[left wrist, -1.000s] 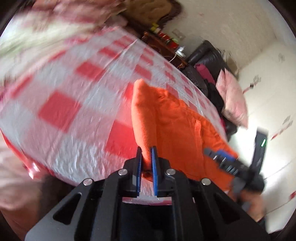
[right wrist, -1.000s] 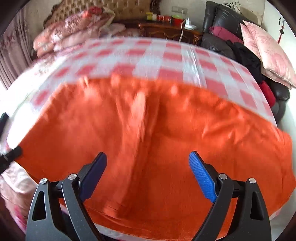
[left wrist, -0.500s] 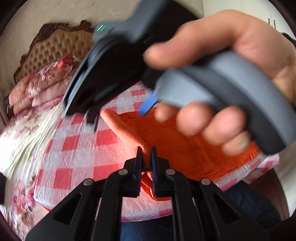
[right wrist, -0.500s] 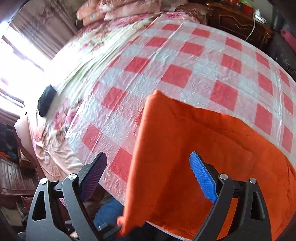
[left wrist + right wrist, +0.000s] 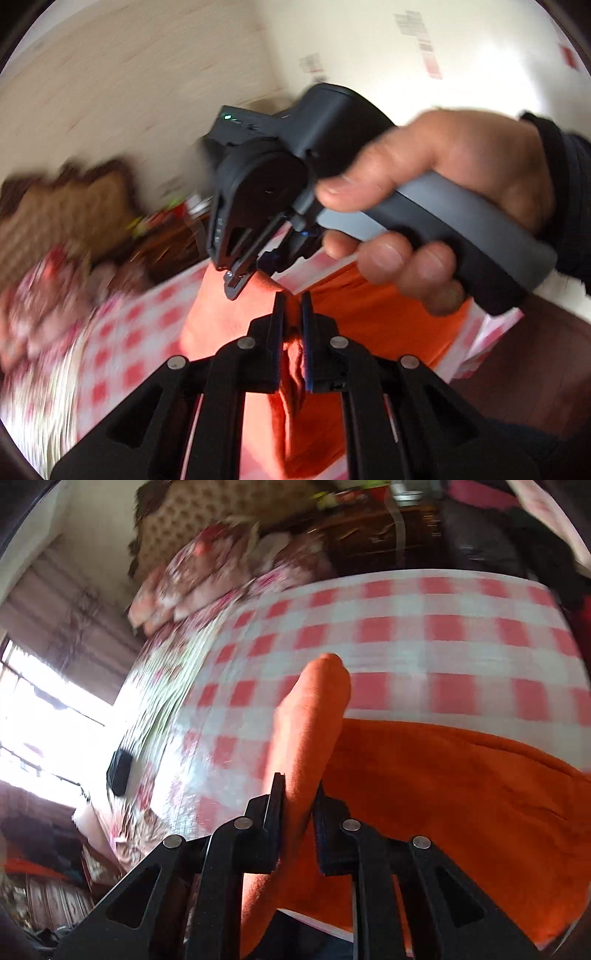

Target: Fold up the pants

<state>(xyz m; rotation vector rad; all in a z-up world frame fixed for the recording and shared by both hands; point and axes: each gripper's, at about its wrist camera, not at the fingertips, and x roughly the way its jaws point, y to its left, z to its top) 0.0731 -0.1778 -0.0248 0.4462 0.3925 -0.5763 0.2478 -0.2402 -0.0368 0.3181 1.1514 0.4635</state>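
Note:
The orange pants (image 5: 461, 786) lie on a bed under a red-and-white checked sheet (image 5: 443, 627). A raised fold of them stands up between the pads of my right gripper (image 5: 299, 786), whose jaws are closing and pressing on the cloth. My left gripper (image 5: 291, 301) is shut on a bunched edge of the pants (image 5: 369, 314) and holds it lifted. Close in front of it in the left wrist view is the right gripper (image 5: 251, 277), held by a person's hand (image 5: 443, 184), its fingers down on the same orange cloth.
Floral pillows (image 5: 207, 565) and a padded headboard (image 5: 173, 520) are at the far end of the bed. A dark wooden cabinet (image 5: 369, 535) stands behind. A small black object (image 5: 120, 771) lies near the bed's left edge, by a bright window (image 5: 37, 720).
My right gripper went from wide open above the pants to closed on a raised fold. The left gripper swung round with its held edge and now sits right by the right gripper.

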